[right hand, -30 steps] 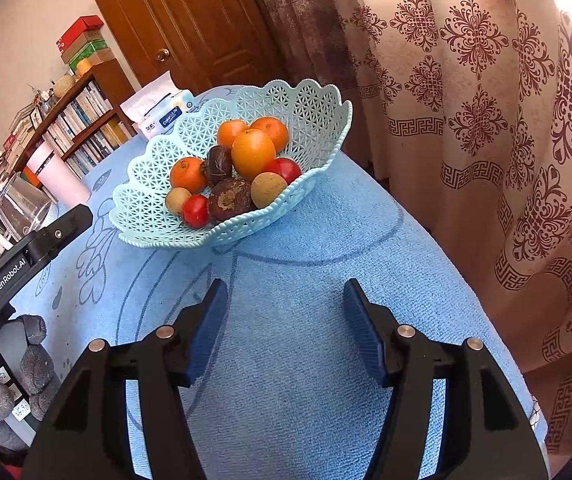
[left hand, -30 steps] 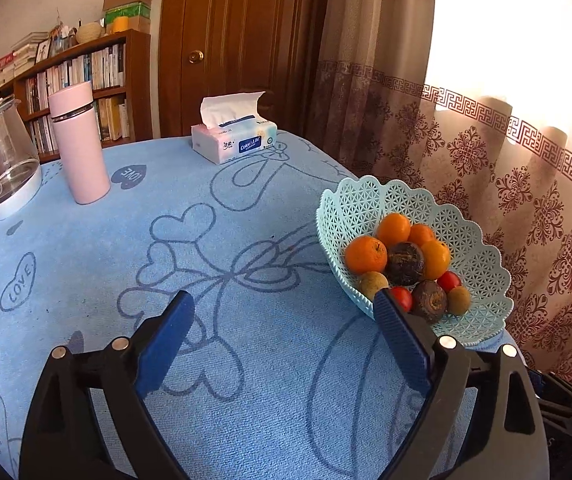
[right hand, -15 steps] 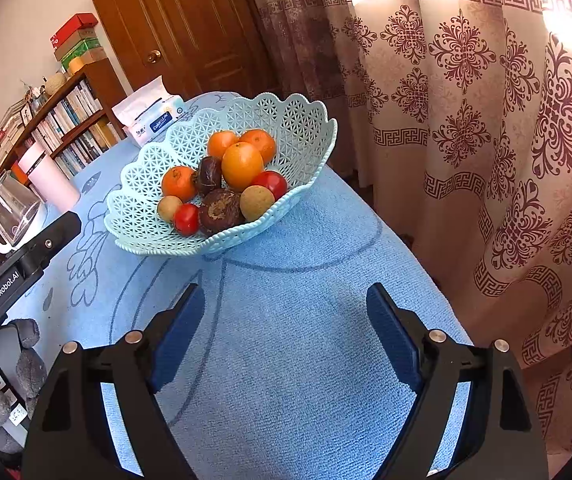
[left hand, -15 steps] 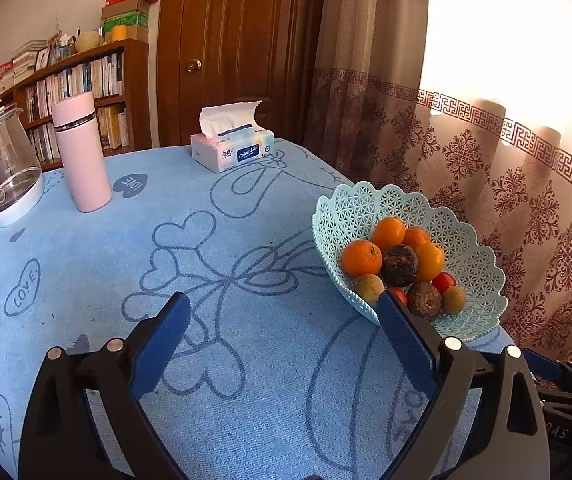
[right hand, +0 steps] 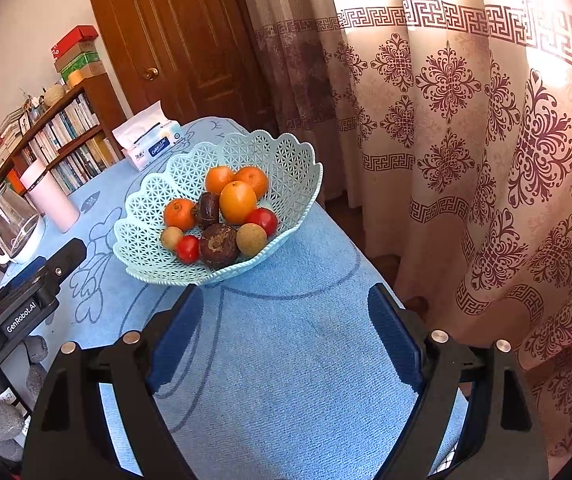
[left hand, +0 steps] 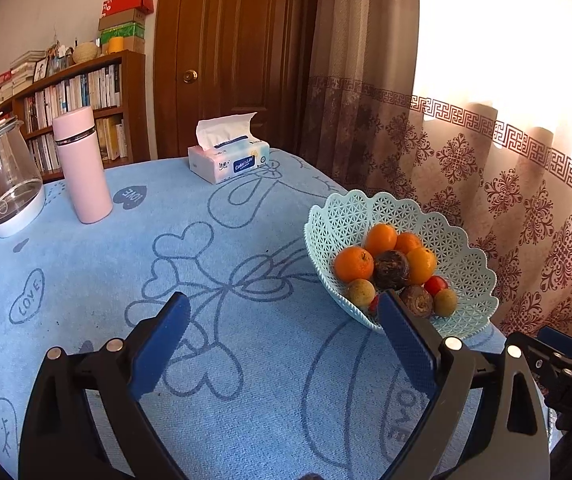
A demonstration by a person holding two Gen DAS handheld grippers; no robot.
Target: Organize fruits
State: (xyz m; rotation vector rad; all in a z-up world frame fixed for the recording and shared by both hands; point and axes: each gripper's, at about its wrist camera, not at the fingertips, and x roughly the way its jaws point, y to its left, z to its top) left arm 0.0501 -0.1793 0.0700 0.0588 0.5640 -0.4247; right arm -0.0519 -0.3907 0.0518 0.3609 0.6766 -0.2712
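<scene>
Basket (right hand: 222, 276) sits on the table (right hand: 286, 360) near its curtain-side edge, fruit (right hand: 238, 202) piled inside. Curtain (right hand: 466, 160) hangs right of the table. Tissue box (left hand: 228, 162) at the far edge, door (left hand: 238, 52) behind it. Flask (left hand: 82, 164) far left, kettle (left hand: 4, 184) just left of it. Bookshelf (left hand: 74, 100) behind both.

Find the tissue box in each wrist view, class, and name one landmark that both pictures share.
Left wrist view: the tissue box sits upper centre, at the table's far edge before the door.
Right wrist view: the tissue box sits upper left, just behind the fruit basket.
Shared landmark: the pink bottle, beside the glass kettle.
</scene>
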